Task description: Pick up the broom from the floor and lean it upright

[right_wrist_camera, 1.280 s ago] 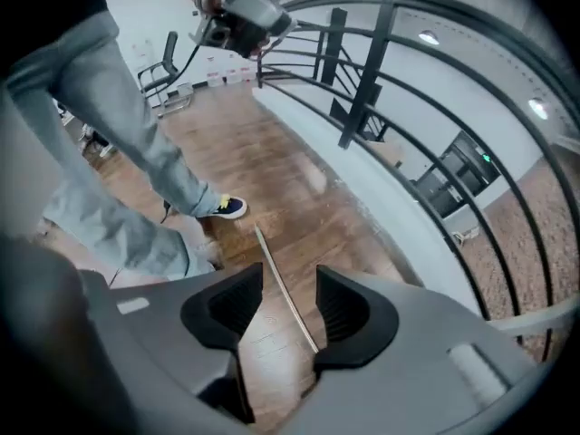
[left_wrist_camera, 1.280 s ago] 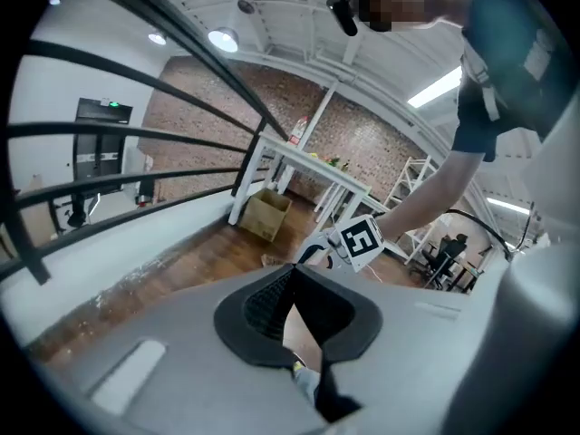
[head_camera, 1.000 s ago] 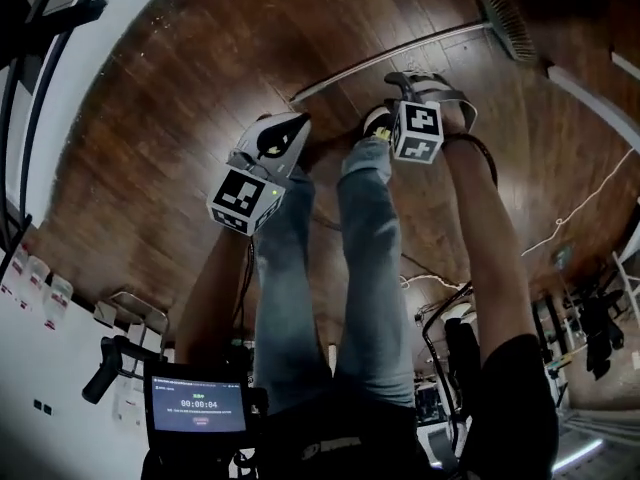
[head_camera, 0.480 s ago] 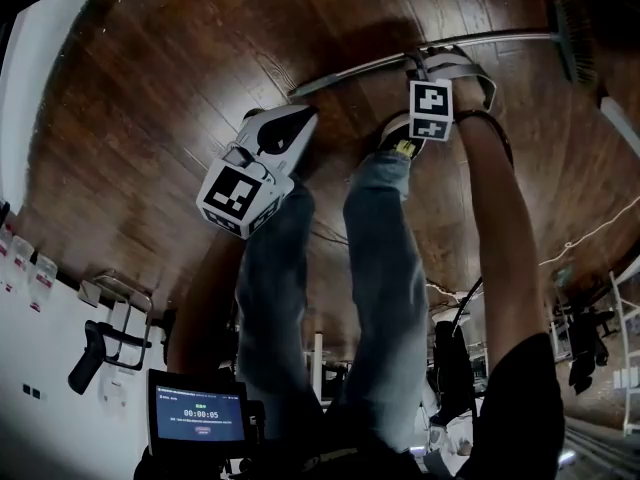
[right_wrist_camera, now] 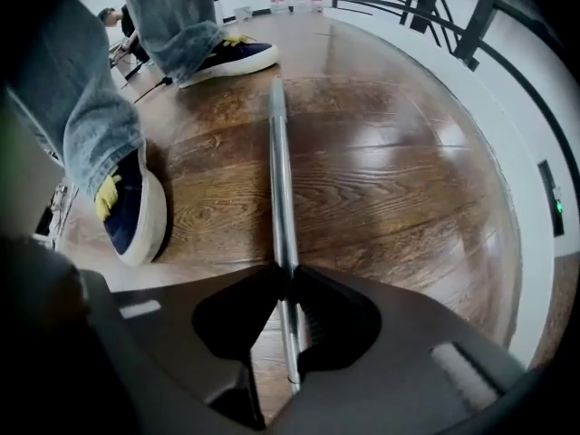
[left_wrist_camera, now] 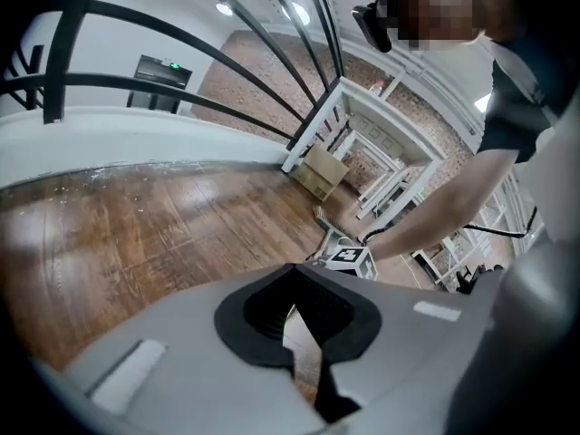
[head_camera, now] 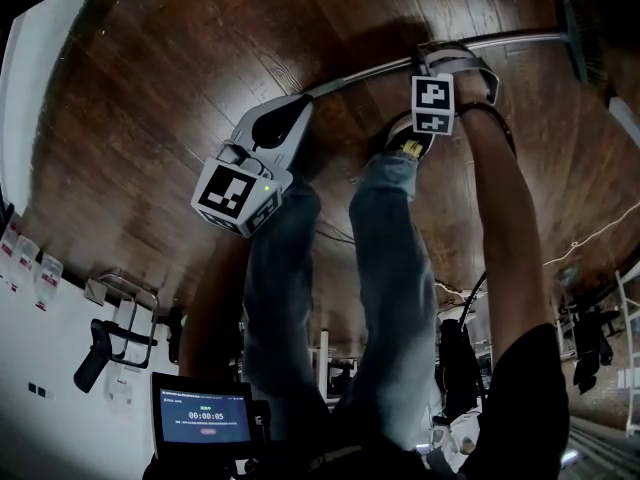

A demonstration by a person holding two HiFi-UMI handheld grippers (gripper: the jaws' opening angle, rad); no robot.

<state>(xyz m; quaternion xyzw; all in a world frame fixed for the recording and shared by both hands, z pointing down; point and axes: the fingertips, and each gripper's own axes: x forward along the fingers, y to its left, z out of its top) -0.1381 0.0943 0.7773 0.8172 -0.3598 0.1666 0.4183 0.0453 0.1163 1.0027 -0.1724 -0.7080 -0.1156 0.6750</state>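
While closing, right tool grips broom.

Shoe beside broom handle, floor beyond open

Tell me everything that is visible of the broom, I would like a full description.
The broom lies flat on the dark wooden floor, not yet lifted. Its handle is a long, thin, straight tube that looks like shiny silver metal. The brush head is at the far end, in shadow. The right gripper points down onto the broom; its jaws have just been closing and now pinch the handle between them.
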